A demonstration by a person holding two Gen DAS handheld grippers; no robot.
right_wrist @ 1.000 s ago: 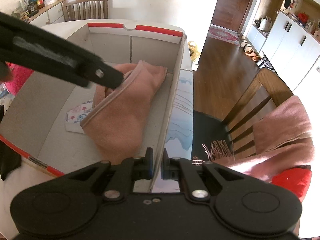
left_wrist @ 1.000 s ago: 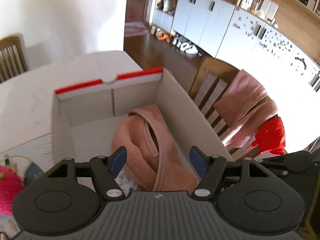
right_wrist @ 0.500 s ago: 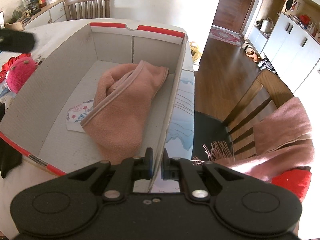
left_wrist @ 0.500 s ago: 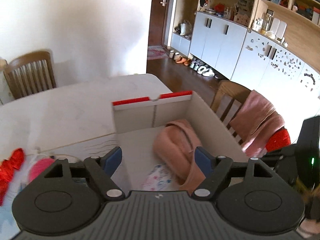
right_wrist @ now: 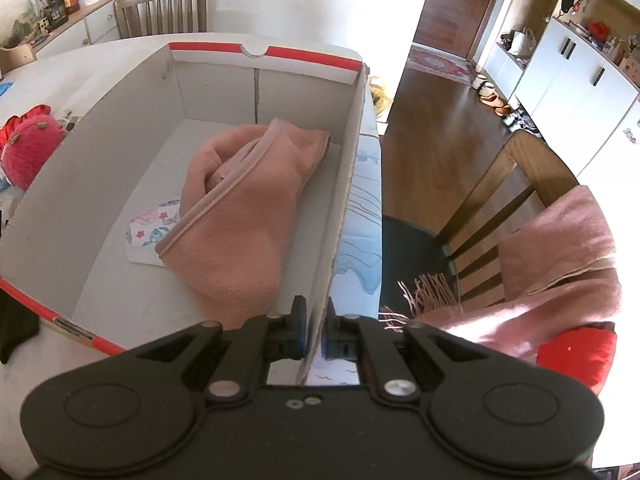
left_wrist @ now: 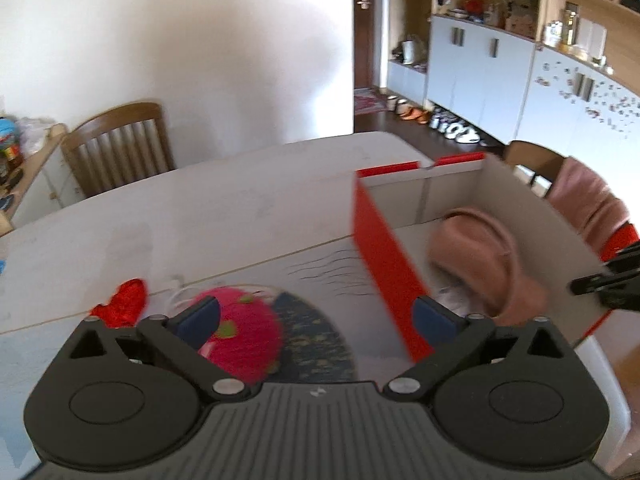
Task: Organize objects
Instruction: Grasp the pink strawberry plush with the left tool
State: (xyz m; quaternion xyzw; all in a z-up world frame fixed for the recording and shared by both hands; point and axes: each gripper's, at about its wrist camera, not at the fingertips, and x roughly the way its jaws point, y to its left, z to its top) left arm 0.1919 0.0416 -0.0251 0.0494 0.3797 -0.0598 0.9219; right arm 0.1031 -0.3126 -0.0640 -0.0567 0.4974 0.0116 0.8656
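Note:
A red-and-white cardboard box [right_wrist: 96, 152] stands on the table; in the left wrist view its red outer wall [left_wrist: 384, 264] faces me. Inside lie a folded pink fleece garment [right_wrist: 240, 216] and a small star-patterned cloth [right_wrist: 148, 232]; the garment also shows in the left wrist view [left_wrist: 484, 256]. My right gripper [right_wrist: 314, 332] is shut on the box's right wall [right_wrist: 344, 200]. My left gripper [left_wrist: 316, 316] is open and empty, above the table left of the box. A pink strawberry plush [left_wrist: 240, 332] lies just ahead of its left finger, also visible in the right wrist view [right_wrist: 28, 148].
A red fabric piece [left_wrist: 124, 300] lies left of the plush. A dark round mat [left_wrist: 316, 336] sits under the left gripper. Wooden chairs stand at the far side [left_wrist: 120, 144] and right [right_wrist: 516, 196], the latter draped with a pink scarf [right_wrist: 560, 248]. The table edge drops off at right.
My left gripper has pulled out of the box and swung left, now over the plush and mat. The right gripper has stayed clamped on the box wall.

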